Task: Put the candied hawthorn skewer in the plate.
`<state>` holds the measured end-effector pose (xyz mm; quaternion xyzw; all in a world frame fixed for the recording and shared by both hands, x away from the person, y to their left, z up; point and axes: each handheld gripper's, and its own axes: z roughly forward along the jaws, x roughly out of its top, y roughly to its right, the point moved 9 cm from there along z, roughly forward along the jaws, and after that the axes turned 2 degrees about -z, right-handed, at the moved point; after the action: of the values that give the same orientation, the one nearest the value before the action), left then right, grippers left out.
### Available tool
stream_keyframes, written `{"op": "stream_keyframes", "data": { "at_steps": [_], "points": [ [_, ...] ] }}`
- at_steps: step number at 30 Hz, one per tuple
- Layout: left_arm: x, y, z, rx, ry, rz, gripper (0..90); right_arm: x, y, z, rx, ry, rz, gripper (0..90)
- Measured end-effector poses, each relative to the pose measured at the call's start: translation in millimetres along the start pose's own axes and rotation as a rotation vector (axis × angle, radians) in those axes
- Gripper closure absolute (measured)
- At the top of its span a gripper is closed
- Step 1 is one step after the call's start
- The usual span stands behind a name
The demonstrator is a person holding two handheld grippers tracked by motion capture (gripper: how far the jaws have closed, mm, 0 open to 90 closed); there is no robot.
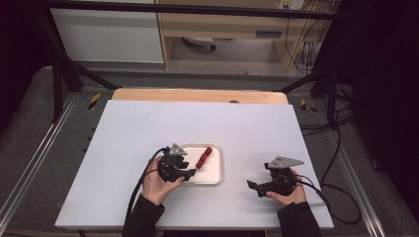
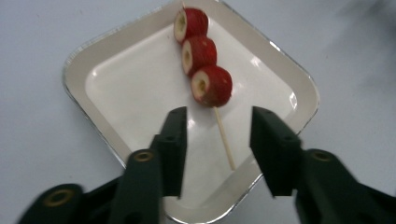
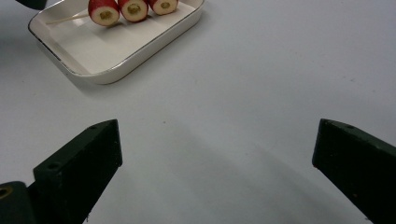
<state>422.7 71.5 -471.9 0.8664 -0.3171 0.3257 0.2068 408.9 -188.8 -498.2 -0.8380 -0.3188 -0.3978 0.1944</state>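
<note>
A skewer of three red fruit pieces on a thin wooden stick lies in a white tray with a silver rim. My left gripper hangs over the tray's near corner, open. The bare stick end lies between its jaws, and the pads stand apart from it. From above, the left gripper sits at the tray's left edge beside the skewer. My right gripper rests to the tray's right, pointing toward it, and its jaws are open wide over bare table. The tray and skewer lie farther off.
The white tabletop spreads around the tray on every side. A wooden strip runs along its far edge. Cables trail from both grippers toward the near edge, and a black frame stands around the table.
</note>
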Motion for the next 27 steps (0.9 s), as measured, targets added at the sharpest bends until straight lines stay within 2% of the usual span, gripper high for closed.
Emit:
{"op": "stream_keyframes", "data": {
  "at_steps": [3, 6, 8, 13, 19, 27],
  "points": [
    [0.5, -7.7, -7.4, -0.015, 0.016, 0.025, 36.0, 0.3, 0.1, -0.4, 0.0, 0.001, 0.003, 1.7],
    [-0.8, -14.4, -15.2, -0.015, 0.024, 0.045, 26.2, 0.6, 0.3, -0.7, 0.0, 0.001, 0.008, 1.5],
    [-3.8, -17.5, -22.1, -0.031, 0.033, 0.045, 20.6, 0.5, 0.2, -0.7, 0.0, 0.001, 0.009, 1.3],
    [-17.7, -29.1, -34.7, -0.007, 0.046, 0.064, 10.0, 0.8, 0.0, -0.8, 0.001, 0.003, 0.011, 1.1],
    [-45.1, -43.5, -47.4, 0.022, 0.061, 0.068, 7.6, 0.5, 0.3, -1.2, 0.001, 0.0, 0.009, 0.9],
    [-78.7, -67.2, -66.2, 0.067, 0.083, 0.03, 7.7, -0.6, -0.9, -1.6, 0.004, -0.005, 0.002, 0.7]
  ]
}}
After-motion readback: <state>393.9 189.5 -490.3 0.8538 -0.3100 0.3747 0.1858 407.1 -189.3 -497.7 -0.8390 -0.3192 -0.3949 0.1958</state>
